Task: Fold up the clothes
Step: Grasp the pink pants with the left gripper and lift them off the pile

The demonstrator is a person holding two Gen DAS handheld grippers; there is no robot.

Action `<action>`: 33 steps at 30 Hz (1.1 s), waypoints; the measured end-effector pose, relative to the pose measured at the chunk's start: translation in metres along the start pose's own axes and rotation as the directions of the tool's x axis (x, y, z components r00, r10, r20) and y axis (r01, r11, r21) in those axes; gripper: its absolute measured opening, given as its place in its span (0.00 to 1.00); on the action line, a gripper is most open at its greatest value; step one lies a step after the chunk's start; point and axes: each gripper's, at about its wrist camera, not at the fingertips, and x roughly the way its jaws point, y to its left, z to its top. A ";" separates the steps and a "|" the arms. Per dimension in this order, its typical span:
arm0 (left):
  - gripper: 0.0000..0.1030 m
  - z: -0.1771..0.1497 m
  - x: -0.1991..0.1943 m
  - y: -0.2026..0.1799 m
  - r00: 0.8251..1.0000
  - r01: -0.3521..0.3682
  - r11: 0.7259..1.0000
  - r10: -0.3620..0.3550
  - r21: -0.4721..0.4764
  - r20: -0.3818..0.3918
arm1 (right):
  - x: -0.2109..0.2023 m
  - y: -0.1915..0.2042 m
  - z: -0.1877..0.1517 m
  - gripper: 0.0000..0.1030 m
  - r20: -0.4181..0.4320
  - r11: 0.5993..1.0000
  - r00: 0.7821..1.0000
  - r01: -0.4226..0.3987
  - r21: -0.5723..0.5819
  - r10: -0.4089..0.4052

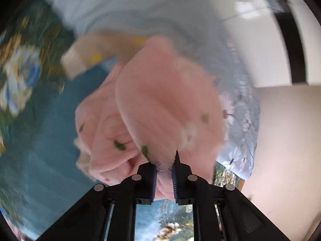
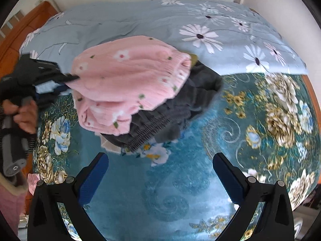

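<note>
Pink garment [image 1: 160,104] btwn left tool [image 1: 164,172] pads

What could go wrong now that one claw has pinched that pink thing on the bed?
1. The left gripper holds only an edge of the pink garment between its fingers, so the fabric might slip out.
2. The garment lies on a dark garment; pulling may drag that one along and muddle the pile.
3. The right gripper is open and empty, so the lifted cloth may sag and bunch rather than fold flat.
</note>
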 end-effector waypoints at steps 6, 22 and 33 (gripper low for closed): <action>0.11 -0.057 -0.069 -0.067 0.981 0.193 0.952 -0.196 0.239 -0.012 | -0.021 -0.046 -0.031 1.00 0.051 0.958 0.982 -0.186 0.220 0.179; 0.11 -0.205 -0.178 -0.161 0.960 0.202 0.858 -0.269 0.472 0.078 | -0.036 -0.207 -0.072 1.00 0.174 0.788 0.904 -0.425 0.446 0.390; 0.10 -0.393 -0.074 -0.292 0.944 0.329 0.813 -0.297 0.481 -0.144 | -0.082 -0.443 -0.104 1.00 0.285 0.718 0.924 -0.378 0.584 0.255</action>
